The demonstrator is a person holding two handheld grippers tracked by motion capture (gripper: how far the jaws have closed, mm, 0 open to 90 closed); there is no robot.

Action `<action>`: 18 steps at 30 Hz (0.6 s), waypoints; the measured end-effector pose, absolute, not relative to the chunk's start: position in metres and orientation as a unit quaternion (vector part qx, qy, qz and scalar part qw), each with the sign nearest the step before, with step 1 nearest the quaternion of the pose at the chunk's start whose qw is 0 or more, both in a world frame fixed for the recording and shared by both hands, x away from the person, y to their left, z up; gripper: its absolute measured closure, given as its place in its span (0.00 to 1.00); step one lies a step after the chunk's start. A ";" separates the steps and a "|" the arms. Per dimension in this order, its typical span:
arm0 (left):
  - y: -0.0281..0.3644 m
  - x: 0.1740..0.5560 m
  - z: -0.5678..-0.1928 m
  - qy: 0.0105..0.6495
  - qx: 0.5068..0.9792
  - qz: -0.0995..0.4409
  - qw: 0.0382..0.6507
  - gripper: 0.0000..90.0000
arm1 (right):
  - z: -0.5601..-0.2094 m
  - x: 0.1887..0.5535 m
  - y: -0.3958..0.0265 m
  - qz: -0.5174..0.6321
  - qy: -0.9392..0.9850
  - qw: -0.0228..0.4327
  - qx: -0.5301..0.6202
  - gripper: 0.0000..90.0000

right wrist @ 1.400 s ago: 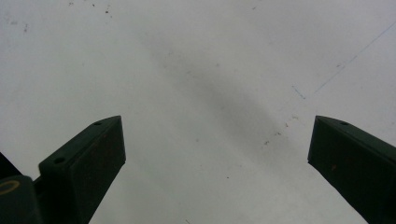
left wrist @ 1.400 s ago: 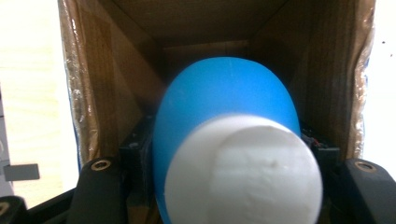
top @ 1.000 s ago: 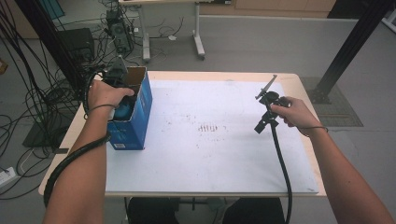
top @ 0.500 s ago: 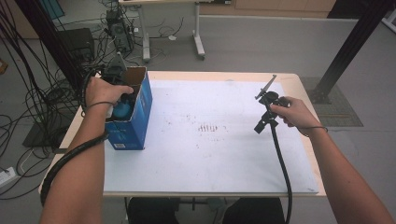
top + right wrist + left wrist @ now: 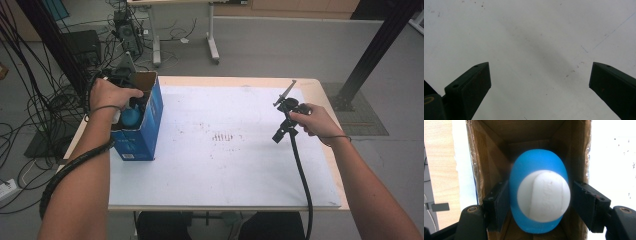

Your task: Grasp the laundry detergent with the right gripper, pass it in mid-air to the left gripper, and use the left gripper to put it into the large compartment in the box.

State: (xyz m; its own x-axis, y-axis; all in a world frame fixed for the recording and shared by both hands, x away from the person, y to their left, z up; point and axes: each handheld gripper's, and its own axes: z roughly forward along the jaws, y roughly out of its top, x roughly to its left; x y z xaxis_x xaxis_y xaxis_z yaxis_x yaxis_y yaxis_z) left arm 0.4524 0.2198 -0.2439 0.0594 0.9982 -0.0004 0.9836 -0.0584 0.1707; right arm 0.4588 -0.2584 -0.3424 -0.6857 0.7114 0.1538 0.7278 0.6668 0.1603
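A blue egg-shaped object [image 5: 537, 195] with a round white end hangs in the mouth of an open blue cardboard box [image 5: 145, 135] at the table's left. My left gripper [image 5: 540, 202] reaches down into that box [image 5: 499, 150] with the object [image 5: 131, 117] between its jaws. The jaws have just been opening, and a gap shows beside the right pad. In the high view the left gripper [image 5: 131, 107] sits under the hand. My right gripper [image 5: 540, 85] stands wide open over the bare white sheet, with nothing between its jaws. It is held at the table's right [image 5: 278, 135].
A white sheet [image 5: 225, 165] covers most of the wooden table. The right gripper's cable [image 5: 300, 175] trails toward the front edge. Beyond the left edge, cables and black equipment [image 5: 80, 50] lie on the floor. A black post [image 5: 375, 45] stands at the far right.
The left hand has edged slightly toward the far left over the box. The right hand has kept still.
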 end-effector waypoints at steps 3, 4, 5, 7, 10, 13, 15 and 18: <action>0.219 0.451 -0.240 0.682 0.727 0.057 0.061 0.34 | -0.341 0.458 -0.259 -0.104 -0.912 0.036 -0.395 0.04; 0.218 0.451 -0.238 0.681 0.728 0.057 0.062 0.33 | -0.341 0.458 -0.259 -0.104 -0.913 0.035 -0.394 0.04; 0.218 0.451 -0.236 0.680 0.728 0.057 0.064 0.33 | -0.341 0.458 -0.259 -0.105 -0.912 0.036 -0.394 0.04; 0.215 0.451 -0.231 0.677 0.730 0.059 0.069 0.33 | -0.341 0.458 -0.259 -0.106 -0.912 0.036 -0.395 0.04; 0.212 0.450 -0.225 0.674 0.733 0.059 0.073 0.32 | -0.340 0.458 -0.260 -0.107 -0.912 0.035 -0.395 0.04; 0.209 0.449 -0.220 0.672 0.735 0.060 0.073 0.30 | -0.340 0.457 -0.260 -0.108 -0.912 0.034 -0.395 0.04; 0.207 0.449 -0.217 0.670 0.736 0.061 0.073 0.29 | -0.340 0.457 -0.261 -0.108 -0.912 0.034 -0.394 0.04; 0.207 0.448 -0.212 0.671 0.735 0.064 0.074 0.28 | -0.340 0.457 -0.261 -0.108 -0.912 0.034 -0.394 0.04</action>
State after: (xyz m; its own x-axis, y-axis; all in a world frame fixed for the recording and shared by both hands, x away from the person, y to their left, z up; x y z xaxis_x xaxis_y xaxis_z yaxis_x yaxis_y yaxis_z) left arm 0.4479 0.2067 -0.2121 0.0906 0.9959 -0.0051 0.9770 -0.0879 0.1940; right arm 0.4568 -0.2606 -0.3395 -0.6867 0.7118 0.1478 0.7266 0.6655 0.1710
